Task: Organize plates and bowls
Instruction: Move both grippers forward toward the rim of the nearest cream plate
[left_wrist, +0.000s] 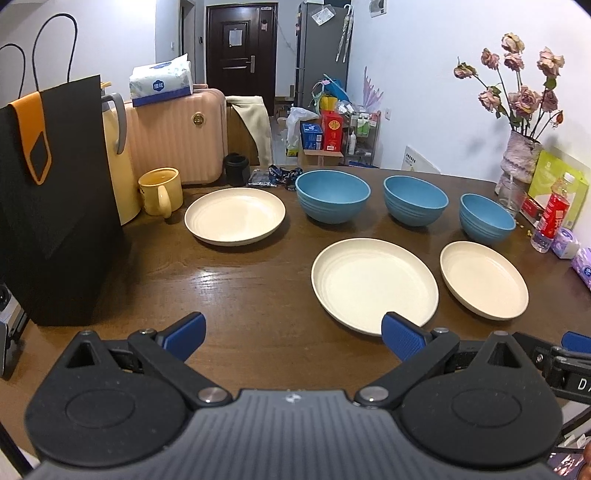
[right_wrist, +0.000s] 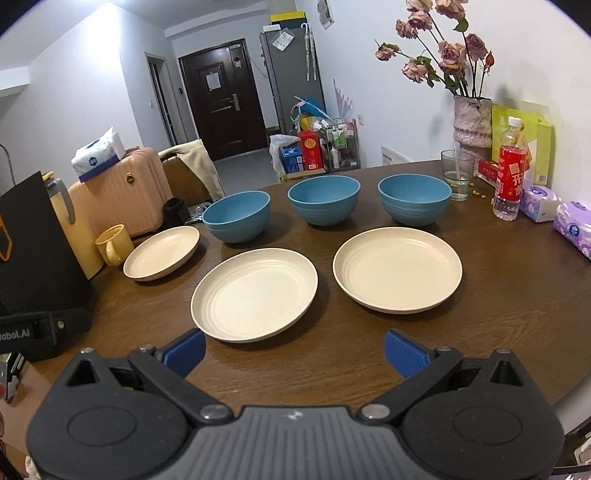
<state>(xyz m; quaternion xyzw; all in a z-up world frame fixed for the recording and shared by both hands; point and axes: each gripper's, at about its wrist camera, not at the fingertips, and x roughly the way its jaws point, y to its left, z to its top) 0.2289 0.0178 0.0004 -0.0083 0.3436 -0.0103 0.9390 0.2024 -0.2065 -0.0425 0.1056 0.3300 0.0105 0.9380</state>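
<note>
- Left gripper (left_wrist: 293, 338): matte black plastic body w/ a ribbed dark-grey centre plate and a small silver logo at its top edge.
- 2 round black housings flanked the plate, each w/ a shallow oval recess.
- 2 black link arms ran out from 2 silver pivot screws; smaller silver screws sat at the outer joints, beside triangular cut-outs.
- Fingers (left_wrist: 400, 339) were blue pads w/ fine ribbed texture.
- Right gripper (right_wrist: 294, 349): same build, same black/grey shell, 2 silver pivots, logo, blue ribbed fingers (right_wrist: 402, 352).
- In left wrist view, the other unit's black edge showed white lettering, partly cut off.
</note>
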